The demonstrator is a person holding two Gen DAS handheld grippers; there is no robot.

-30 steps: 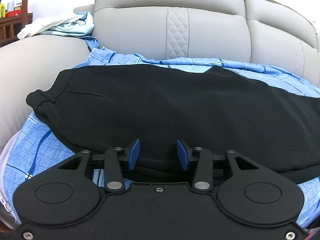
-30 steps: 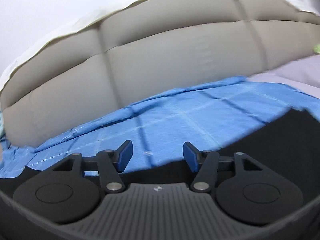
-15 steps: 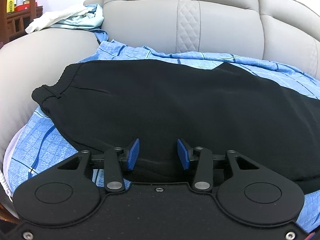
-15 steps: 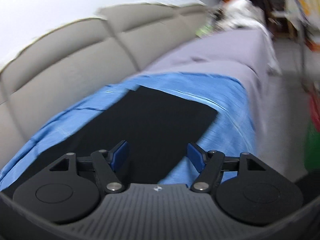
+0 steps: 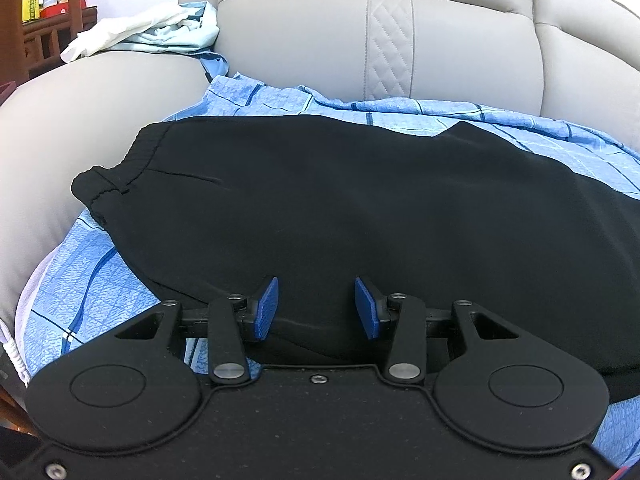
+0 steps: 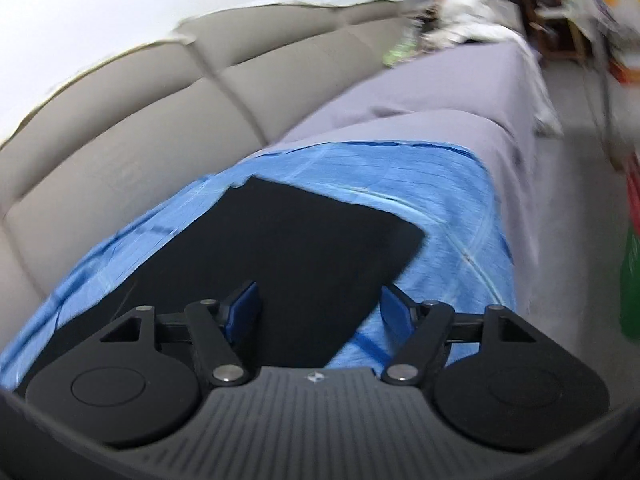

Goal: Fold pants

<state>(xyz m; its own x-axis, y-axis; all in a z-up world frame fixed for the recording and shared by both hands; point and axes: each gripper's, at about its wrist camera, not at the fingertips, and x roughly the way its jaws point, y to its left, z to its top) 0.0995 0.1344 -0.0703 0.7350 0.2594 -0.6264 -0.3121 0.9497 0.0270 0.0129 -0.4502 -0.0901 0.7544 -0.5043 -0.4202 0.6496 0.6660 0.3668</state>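
Note:
Black pants point(image 5: 340, 208) lie flat across a blue checked sheet point(image 5: 80, 280) on a grey sofa, waistband at the left. My left gripper point(image 5: 316, 308) is open and empty, low over the pants' near edge. In the right wrist view the leg end of the pants point(image 6: 304, 240) lies on the blue sheet point(image 6: 440, 208). My right gripper point(image 6: 320, 312) is open and empty over the near edge of the leg, close to its hem corner.
The sofa backrest point(image 5: 400, 40) rises behind the pants and an armrest point(image 5: 80, 120) bulges at the left with loose light clothes point(image 5: 152, 32) on it. A grey seat cover point(image 6: 460, 92) runs beyond the sheet, with clutter point(image 6: 472, 20) at its far end.
The right gripper has swung right from the sheet and backrest to the leg end of the pants. The left gripper has edged forward and left over the pants. Both stayed open.

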